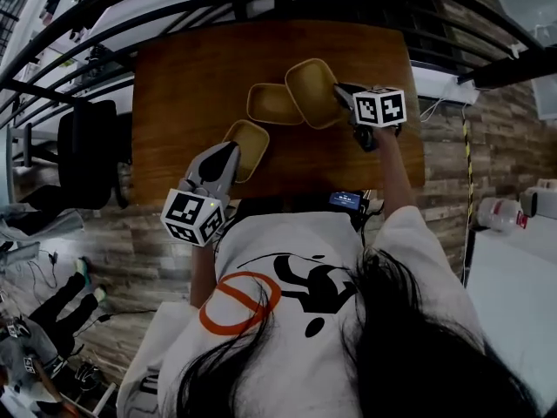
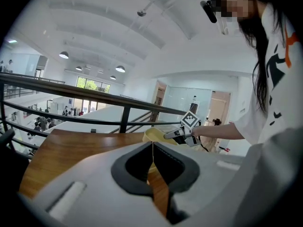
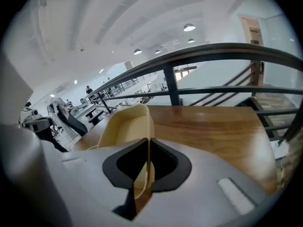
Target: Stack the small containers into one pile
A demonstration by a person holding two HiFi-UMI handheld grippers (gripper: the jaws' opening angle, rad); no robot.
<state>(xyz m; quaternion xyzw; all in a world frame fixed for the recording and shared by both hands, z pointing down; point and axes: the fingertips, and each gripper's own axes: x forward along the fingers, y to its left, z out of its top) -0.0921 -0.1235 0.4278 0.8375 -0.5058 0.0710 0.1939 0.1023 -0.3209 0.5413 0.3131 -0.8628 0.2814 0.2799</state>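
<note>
Right gripper (image 1: 342, 94): jaws nearly closed, pinching the rim of the far-right container (image 1: 312, 92), which hangs tilted. Left gripper (image 1: 226, 153): jaws pinched on the rim of the near-left container (image 1: 250, 149).

Risk: with a thin-wall grip, either tub could pivot or slip. The tilted one could also clip the middle container (image 1: 272, 103) and shove it across the table (image 1: 187, 85).

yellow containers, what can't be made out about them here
- Left gripper view: the near container shows only as a thin edge in the jaws; the left gripper hides the rest.
- Head view: the tilted container overlaps the middle container; whether they touch is unclear.
</note>
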